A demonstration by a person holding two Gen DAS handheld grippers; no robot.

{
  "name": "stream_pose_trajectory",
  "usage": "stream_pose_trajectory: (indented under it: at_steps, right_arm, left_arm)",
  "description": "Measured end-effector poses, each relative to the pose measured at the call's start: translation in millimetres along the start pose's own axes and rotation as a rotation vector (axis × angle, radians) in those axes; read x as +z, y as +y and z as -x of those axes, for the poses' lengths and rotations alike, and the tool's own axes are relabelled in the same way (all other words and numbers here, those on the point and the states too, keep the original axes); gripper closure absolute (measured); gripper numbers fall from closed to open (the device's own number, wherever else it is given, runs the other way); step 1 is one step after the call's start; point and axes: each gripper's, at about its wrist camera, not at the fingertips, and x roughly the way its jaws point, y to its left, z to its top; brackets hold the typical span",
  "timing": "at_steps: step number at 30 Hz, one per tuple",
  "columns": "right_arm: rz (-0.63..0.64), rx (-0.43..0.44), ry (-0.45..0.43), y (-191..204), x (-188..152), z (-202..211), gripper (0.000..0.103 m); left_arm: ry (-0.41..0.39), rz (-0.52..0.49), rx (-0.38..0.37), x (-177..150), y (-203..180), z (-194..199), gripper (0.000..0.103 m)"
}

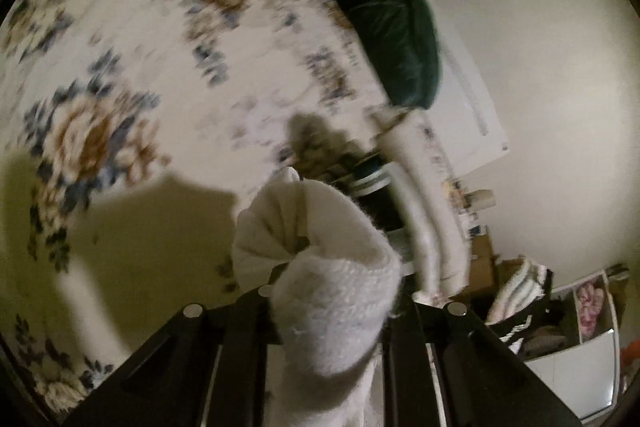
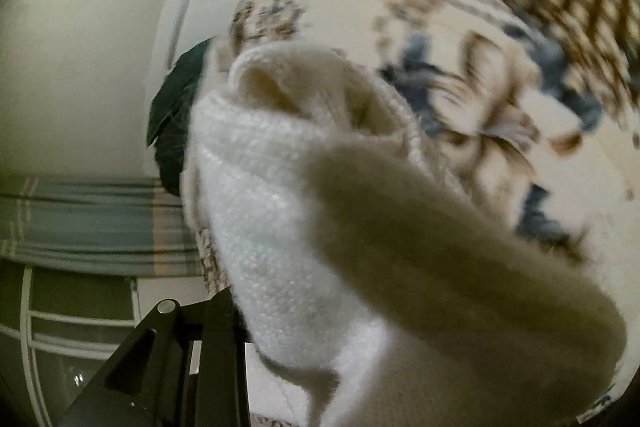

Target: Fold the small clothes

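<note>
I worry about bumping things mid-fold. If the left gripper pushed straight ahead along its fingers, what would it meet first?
The white sock bunched around the left gripper already fills that line. Beyond it, probably the floral bedspread, though motion blur leaves depth unclear.

This is a bedroom in someone's home. A bed takes up most of the space, spread with a cream floral bedcover [image 1: 132,75] printed in brown and blue blooms, and a dark green velvet pillow [image 1: 384,27] sits at its far end against a plain off-white wall [image 1: 540,27]. Striped curtains [image 2: 80,219] in grey-green and beige hang beside a white-framed window [image 2: 72,319]. Off to one side there is household clutter: a pile of striped laundry [image 1: 520,291] heaped near cardboard boxes [image 1: 486,263], and a flower picture [image 1: 592,303] by white furniture. The lighting is dim, warm and yellowish, like ordinary indoor lamps.
</note>
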Motion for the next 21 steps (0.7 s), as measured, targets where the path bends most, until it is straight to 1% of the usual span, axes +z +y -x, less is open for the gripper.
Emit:
stream_pose_trajectory:
  at_steps: [3, 5, 7, 8, 9, 10, 11, 13, 15, 16, 17, 18, 19, 20, 21]
  right_arm:
    - [0.055, 0.04, -0.006, 51, 13, 15, 0.069]
    - [0.085, 0.085, -0.015, 92, 28, 22, 0.069]
    - [0.11, 0.123, -0.03, 130, 49, 23, 0.069]
    - [0.131, 0.151, -0.039, 153, 61, 22, 0.069]
    - [0.144, 0.159, -0.051, 169, 71, 18, 0.069]
    - [0.159, 0.174, -0.069, 185, 82, 16, 0.069]
    - [0.176, 0.195, -0.082, 202, 95, 9, 0.069]
    - [0.19, 0.217, -0.113, 226, 119, -9, 0.069]
    - [0.193, 0.234, -0.143, 237, 142, -32, 0.07]
    - [0.188, 0.24, -0.154, 237, 151, -45, 0.07]
    - [0.173, 0.248, -0.157, 233, 163, -64, 0.07]
    - [0.159, 0.243, -0.161, 227, 176, -82, 0.07]
    - [0.147, 0.229, -0.17, 218, 188, -101, 0.069]
    - [0.131, 0.219, -0.169, 203, 196, -121, 0.069]
    - [0.106, 0.202, -0.164, 183, 203, -142, 0.069]
  left_arm:
    - [-0.038, -0.025, -0.071, 28, -43, 16, 0.092]
    - [-0.072, -0.041, -0.128, 50, -73, 23, 0.091]
    - [-0.108, -0.067, -0.162, 75, -106, 20, 0.091]
    - [-0.115, -0.065, -0.184, 87, -119, 15, 0.092]
    - [-0.12, -0.06, -0.213, 103, -136, 5, 0.092]
    - [-0.127, -0.065, -0.223, 112, -144, -2, 0.092]
    - [-0.141, -0.078, -0.237, 126, -157, -15, 0.092]
    - [-0.151, -0.091, -0.249, 147, -170, -45, 0.091]
    - [-0.147, -0.093, -0.239, 164, -171, -83, 0.091]
    - [-0.143, -0.094, -0.228, 169, -166, -97, 0.091]
    - [-0.134, -0.092, -0.207, 174, -158, -124, 0.091]
    - [-0.122, -0.093, -0.186, 176, -149, -144, 0.091]
    - [-0.099, -0.091, -0.149, 177, -136, -171, 0.091]
    - [-0.064, -0.09, -0.116, 176, -123, -196, 0.091]
    - [-0.043, -0.087, -0.078, 173, -111, -211, 0.091]
